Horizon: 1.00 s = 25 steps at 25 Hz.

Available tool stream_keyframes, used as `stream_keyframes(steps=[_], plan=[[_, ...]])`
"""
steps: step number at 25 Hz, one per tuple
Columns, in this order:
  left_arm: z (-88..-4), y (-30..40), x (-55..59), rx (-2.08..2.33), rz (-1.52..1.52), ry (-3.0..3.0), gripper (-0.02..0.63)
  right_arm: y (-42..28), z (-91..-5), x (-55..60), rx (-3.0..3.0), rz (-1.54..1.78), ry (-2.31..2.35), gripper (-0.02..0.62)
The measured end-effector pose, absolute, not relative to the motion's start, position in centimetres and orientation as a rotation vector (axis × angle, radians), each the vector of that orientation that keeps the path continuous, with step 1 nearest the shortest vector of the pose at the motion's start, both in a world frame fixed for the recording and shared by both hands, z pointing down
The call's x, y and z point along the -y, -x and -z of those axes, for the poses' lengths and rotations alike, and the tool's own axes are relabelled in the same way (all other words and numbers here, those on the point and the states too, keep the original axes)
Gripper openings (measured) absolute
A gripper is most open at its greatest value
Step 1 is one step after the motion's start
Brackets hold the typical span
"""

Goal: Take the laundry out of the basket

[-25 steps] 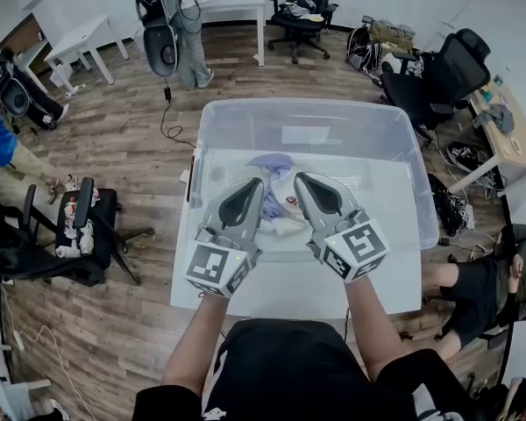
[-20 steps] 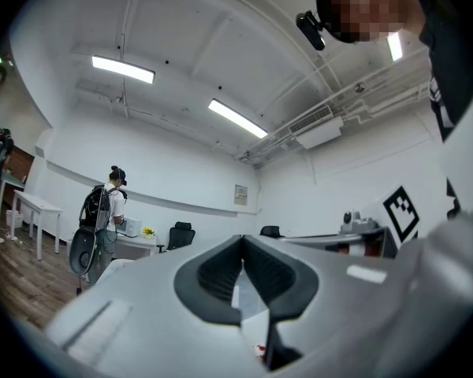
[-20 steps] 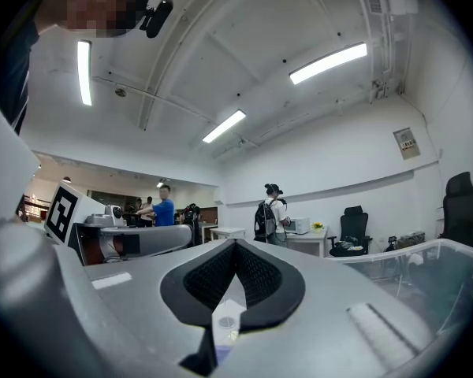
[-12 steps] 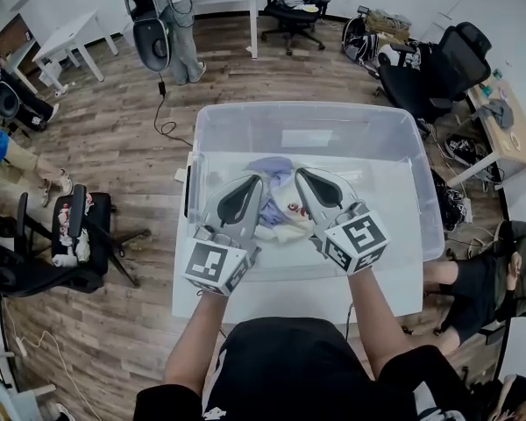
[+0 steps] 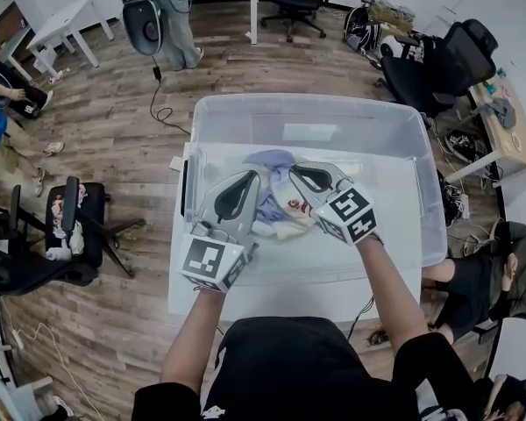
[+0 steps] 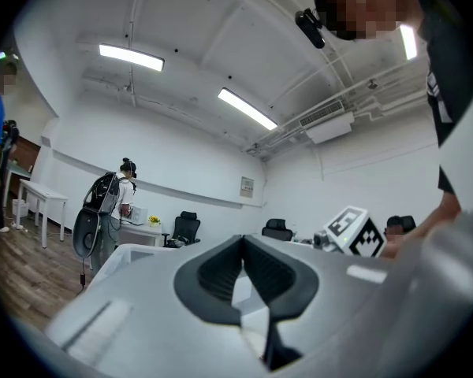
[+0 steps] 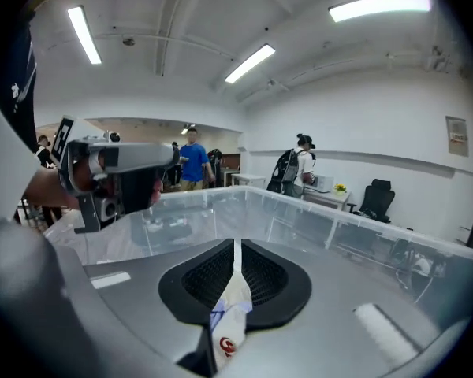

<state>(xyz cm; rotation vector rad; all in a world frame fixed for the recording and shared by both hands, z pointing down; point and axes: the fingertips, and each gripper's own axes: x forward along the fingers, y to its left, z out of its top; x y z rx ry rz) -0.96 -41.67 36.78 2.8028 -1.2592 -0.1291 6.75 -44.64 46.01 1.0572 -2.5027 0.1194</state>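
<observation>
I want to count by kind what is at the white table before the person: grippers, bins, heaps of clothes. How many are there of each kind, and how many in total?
Grippers: 2 (left gripper, right gripper)
Bin: 1
Clothes heap: 1, inside the bin
Total: 4

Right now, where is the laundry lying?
In the head view, the laundry lies inside the clear bin, left of its centre and toward the near wall, showing between the left gripper and the right gripper.
</observation>
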Motion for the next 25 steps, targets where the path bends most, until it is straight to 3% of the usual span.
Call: stream_keyframes(steps=[13,21,25], plan=[[-38.2,2.3,42.5,1.291,0.125,-2.751,0.009,-5.6,-59.9,45.6,2.196,-0.159,-0.595,0.289],[-39.1,3.0,43.0,1.309,0.136,-2.713,0.008,-5.0,-67.8,43.7,2.017,-0.108,-0.335,0.597],[-39.2,3.2,43.3,1.311,0.148,-2.702,0.008,-5.4,-70.8,43.8,1.926,-0.076,-0.305,0.598]])
